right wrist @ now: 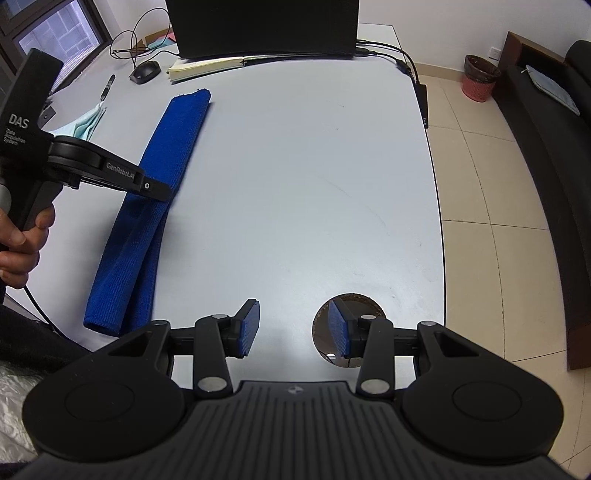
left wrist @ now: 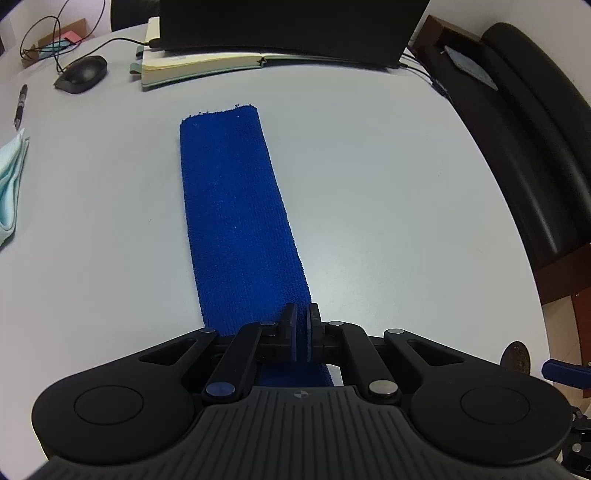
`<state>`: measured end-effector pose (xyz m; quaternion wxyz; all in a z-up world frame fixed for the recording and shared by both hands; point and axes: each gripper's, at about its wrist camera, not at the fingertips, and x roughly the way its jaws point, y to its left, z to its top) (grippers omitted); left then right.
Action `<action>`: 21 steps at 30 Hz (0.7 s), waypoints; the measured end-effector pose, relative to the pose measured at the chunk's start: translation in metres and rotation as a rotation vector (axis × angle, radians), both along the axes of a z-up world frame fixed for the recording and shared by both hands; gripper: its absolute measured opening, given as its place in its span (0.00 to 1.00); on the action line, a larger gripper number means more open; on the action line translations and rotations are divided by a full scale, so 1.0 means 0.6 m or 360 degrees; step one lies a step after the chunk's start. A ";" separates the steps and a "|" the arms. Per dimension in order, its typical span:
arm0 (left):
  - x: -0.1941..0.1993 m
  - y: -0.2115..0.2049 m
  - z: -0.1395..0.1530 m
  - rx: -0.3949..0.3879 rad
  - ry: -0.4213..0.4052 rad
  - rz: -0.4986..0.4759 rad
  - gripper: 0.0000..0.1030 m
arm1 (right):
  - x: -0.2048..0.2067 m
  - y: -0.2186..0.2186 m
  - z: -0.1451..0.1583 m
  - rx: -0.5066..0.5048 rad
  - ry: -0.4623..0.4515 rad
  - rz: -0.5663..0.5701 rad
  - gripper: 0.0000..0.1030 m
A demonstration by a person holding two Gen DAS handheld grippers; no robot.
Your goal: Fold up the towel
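Observation:
A blue towel (left wrist: 236,221), folded into a long narrow strip, lies flat on the grey table (left wrist: 388,184) and runs away from me. My left gripper (left wrist: 302,325) sits at the strip's near right edge, its jaws pressed together with a sliver of blue cloth between the pads. In the right wrist view the same towel (right wrist: 162,147) lies at the left, and a hand holds the left gripper (right wrist: 159,192) down on its right edge. My right gripper (right wrist: 293,325) hovers open over bare table near the front edge, well right of the towel, with nothing between its blue pads (right wrist: 249,325).
At the back stand a dark monitor (right wrist: 266,26), an open notebook (left wrist: 203,62), a mouse (left wrist: 83,74) and a pen (left wrist: 20,105). A pale teal cloth (left wrist: 9,184) lies left of the towel. A round cable hole (right wrist: 325,317) sits by the right gripper. A black sofa (left wrist: 524,147) stands beyond the table's right edge.

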<state>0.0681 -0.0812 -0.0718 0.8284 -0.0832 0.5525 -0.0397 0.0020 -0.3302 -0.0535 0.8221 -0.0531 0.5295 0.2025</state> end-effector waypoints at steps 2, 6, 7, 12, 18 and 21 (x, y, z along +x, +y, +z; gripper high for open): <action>-0.004 0.006 0.007 -0.0029 -0.0012 0.0005 0.05 | 0.000 0.005 0.001 -0.0003 0.0000 0.0008 0.41; -0.016 0.022 0.025 -0.0075 -0.0048 0.0031 0.05 | 0.001 0.019 0.002 -0.0004 0.0001 0.0027 0.41; -0.018 0.027 0.030 -0.0075 -0.0055 0.0040 0.05 | 0.001 0.023 0.003 -0.0004 0.0002 0.0033 0.41; -0.030 0.053 0.045 -0.0078 -0.0076 0.0097 0.05 | 0.001 0.046 0.005 0.0001 0.0009 0.0067 0.41; -0.043 0.094 0.052 -0.0067 -0.0070 0.0186 0.05 | -0.001 0.071 0.007 0.0006 0.0009 0.0103 0.41; -0.050 0.116 0.050 -0.0046 -0.0057 0.0231 0.05 | -0.003 0.084 0.009 0.0009 0.0008 0.0121 0.41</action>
